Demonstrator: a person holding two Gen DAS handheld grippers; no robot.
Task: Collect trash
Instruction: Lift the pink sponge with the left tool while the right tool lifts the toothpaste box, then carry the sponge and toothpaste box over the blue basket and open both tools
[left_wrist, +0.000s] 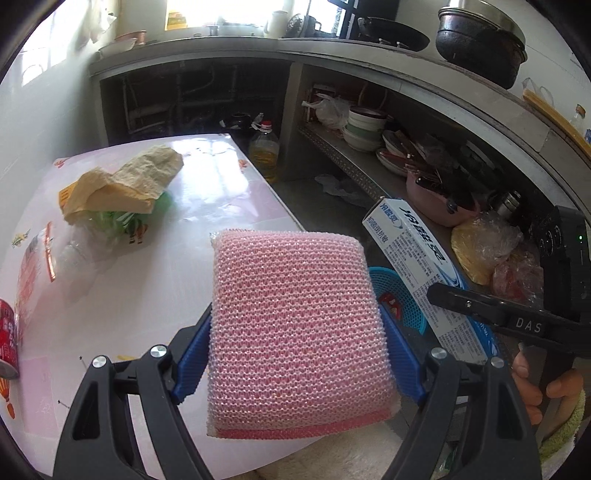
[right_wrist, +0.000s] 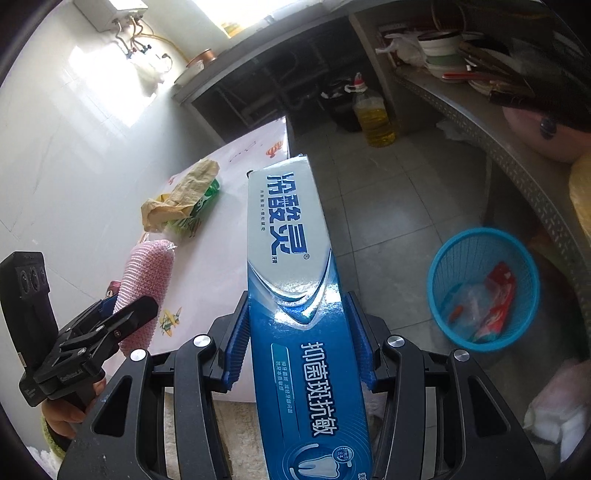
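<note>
While the left claw (left_wrist: 295, 354) pinches a pink mesh scouring sponge (left_wrist: 295, 332) between its blue pads, the right claw (right_wrist: 299, 339) is clamped on a long blue-and-white toothpaste box (right_wrist: 295, 295), its pads pressing both long sides. The box bears large Chinese characters in blue near its far end and white characters lower down beside a tooth emblem; a small ® mark shows mid-box. From the left wrist view, "DAS" reads on the right claw's black finger. Both items are held in the air near the edge of the white patterned bench (left_wrist: 207, 206). On the bench lie a crumpled yellowish paper wrap over green packaging (left_wrist: 122, 192), clear plastic wrapping (left_wrist: 48, 258) and a red can (left_wrist: 7, 339). A blue mesh basket (right_wrist: 484, 291) on the tiled floor holds a red wrapper and clear plastic.
</note>
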